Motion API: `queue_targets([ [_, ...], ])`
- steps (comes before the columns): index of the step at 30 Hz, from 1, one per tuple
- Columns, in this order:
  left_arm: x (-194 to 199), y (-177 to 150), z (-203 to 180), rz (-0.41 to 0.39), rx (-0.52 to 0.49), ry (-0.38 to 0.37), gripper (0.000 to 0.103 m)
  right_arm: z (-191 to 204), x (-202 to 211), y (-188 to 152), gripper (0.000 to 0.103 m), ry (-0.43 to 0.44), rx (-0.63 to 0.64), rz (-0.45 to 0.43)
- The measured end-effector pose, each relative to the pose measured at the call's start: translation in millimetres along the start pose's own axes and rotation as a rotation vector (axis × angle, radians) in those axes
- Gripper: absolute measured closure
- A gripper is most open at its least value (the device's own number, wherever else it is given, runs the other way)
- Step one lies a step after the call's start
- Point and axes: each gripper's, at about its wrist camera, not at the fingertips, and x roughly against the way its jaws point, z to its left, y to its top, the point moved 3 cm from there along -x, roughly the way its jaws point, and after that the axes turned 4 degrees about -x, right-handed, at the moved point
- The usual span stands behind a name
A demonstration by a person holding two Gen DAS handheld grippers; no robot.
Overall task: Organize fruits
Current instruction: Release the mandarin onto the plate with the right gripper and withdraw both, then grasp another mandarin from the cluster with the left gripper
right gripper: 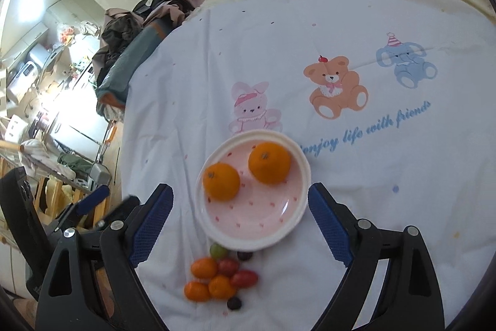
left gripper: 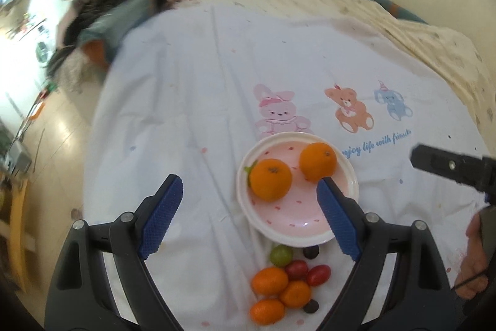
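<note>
A pink plate [left gripper: 291,222] [right gripper: 248,222] with a white rim sits on a white printed sheet and holds two oranges [left gripper: 270,179] [left gripper: 318,161] [right gripper: 221,181] [right gripper: 269,163]. In front of the plate lies a cluster of small fruits: three kumquats [left gripper: 269,280] [right gripper: 203,267], red cherry tomatoes [left gripper: 318,275] [right gripper: 244,278], a green one [left gripper: 281,254] [right gripper: 218,250] and dark grapes [left gripper: 311,306] [right gripper: 234,303]. My left gripper [left gripper: 249,185] is open and empty above the plate's near side. My right gripper [right gripper: 240,196] is open and empty, straddling the plate from above.
The sheet [left gripper: 217,82] covers a bed, with cartoon animals printed beyond the plate. A pile of clothes [left gripper: 117,8] lies at the far left corner. A yellowish blanket [left gripper: 418,30] runs along the far right. The floor and furniture lie to the left of the bed.
</note>
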Motion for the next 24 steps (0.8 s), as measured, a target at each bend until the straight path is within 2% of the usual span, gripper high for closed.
queue_targets([
  [2, 8.2, -7.3, 2.7, -0.002, 0.011, -0.004, 0.017, 1.8, 13.2, -13.5, 0.012, -0.045, 0.021, -0.021],
  [5, 20.1, -20.5, 8.4, 0.009, 0.032, -0.023, 0.017, 2.4, 30.2, -31.5, 0.012, -0.068, 0.031, -0.039],
  [9, 32.4, -40.0, 15.7, 0.033, 0.071, -0.044, 0.017, -0.9, 44.0, -55.2, 0.012, -0.064, 0.017, -0.039],
  [14, 32.4, -63.3, 15.4, 0.081, 0.047, -0.031, 0.017, -9.5, 48.4, -82.1, 0.012, -0.067, -0.004, -0.031],
  [17, 20.0, -80.7, 12.9, 0.143, 0.038, -0.051, 0.017, -21.7, 41.3, -92.5, 0.012, -0.052, -0.056, -0.013],
  [20, 0.5, -100.1, 11.6, 0.241, 0.049, -0.078, 0.017, -37.2, 29.5, -102.1, 0.012, -0.07, -0.114, 0.027],
  [24, -26.1, -124.1, 5.1, 0.376, -0.007, -0.072, 0.017, -53.0, 21.4, -103.7, 0.012, -0.067, -0.192, 0.052],
])
